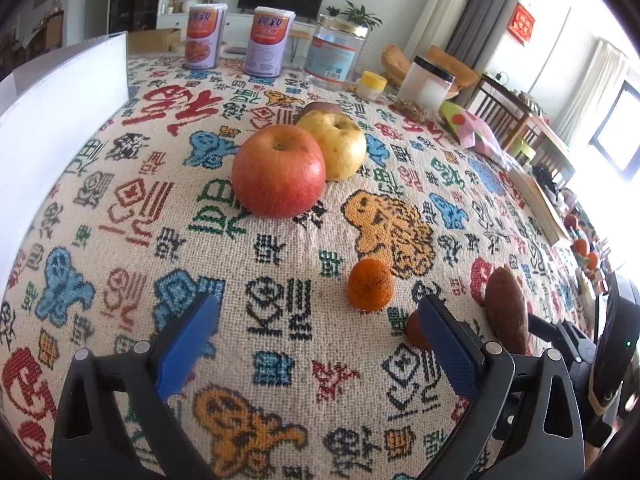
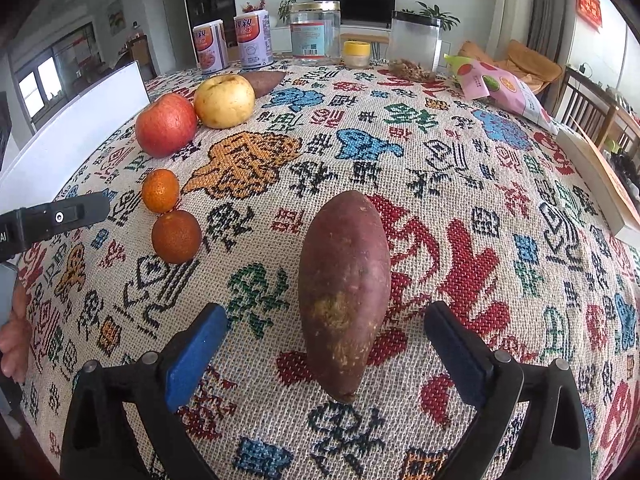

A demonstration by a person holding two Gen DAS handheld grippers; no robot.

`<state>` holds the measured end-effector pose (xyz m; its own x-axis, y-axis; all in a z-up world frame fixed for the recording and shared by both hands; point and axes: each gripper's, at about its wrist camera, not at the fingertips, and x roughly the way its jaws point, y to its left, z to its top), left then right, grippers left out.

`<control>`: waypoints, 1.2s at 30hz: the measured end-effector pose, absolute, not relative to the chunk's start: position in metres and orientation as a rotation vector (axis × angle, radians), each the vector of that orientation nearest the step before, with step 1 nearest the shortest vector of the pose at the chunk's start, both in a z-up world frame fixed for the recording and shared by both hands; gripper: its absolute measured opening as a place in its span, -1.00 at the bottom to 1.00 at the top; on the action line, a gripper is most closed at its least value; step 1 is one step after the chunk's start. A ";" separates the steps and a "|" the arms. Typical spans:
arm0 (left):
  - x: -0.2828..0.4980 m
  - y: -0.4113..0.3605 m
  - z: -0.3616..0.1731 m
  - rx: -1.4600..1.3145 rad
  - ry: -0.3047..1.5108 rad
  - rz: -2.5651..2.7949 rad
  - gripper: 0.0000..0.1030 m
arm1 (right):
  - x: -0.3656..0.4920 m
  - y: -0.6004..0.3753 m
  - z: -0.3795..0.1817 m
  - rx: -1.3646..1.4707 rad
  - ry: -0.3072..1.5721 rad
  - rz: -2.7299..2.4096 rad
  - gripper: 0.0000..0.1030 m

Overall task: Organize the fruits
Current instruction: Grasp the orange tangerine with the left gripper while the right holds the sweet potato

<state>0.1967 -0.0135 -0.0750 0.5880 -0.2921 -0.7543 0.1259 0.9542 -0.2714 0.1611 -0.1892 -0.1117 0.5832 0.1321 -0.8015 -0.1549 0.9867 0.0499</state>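
- Woven cloth (image 2: 460, 168), cream with red, blue, green and orange figures, covers the whole table; we find all the produce lying on it
- We note the right gripper (image 2: 326, 344) with its blue-padded jaws spread wide; a reddish-brown sweet potato (image 2: 344, 288) lies lengthwise on the cloth between them, clear of both pads, with its narrow end toward the camera
- We record the left gripper (image 1: 316, 340) likewise spread wide, nothing between its jaws but bare cloth
- In the right wrist view, two small oranges sit touching each other to the left of the sweet potato: a brighter orange (image 2: 160, 191) farther back and a darker orange (image 2: 176, 236) nearer
- In the left wrist view the darker one is partly hidden behind the gripper's right finger (image 1: 448, 348)
- A red apple (image 1: 278, 170) and a yellow apple (image 1: 334, 146) stand touching, farther back on the left side of the table
- A second sweet potato (image 2: 264, 80) lies just behind the yellow apple
- Along the far edge we see two purple cans (image 2: 254, 42), a clear jar (image 2: 316, 34), a small yellow-lidded jar (image 2: 357, 54) and a black-lidded container (image 2: 416, 40)
- A pink snack bag (image 2: 504, 88) lies at the far right; a white board (image 1: 60, 96) stands at the table's left edge
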 end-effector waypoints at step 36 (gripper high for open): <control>0.132 0.028 -0.094 0.012 0.921 -0.284 -0.23 | 0.152 -0.230 -0.105 0.274 0.855 0.299 0.94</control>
<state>0.1320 0.0282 -0.0938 0.5709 -0.2367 -0.7862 0.2467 0.9628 -0.1107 0.1519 -0.2302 -0.1053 0.6196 0.3653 -0.6947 -0.1479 0.9236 0.3537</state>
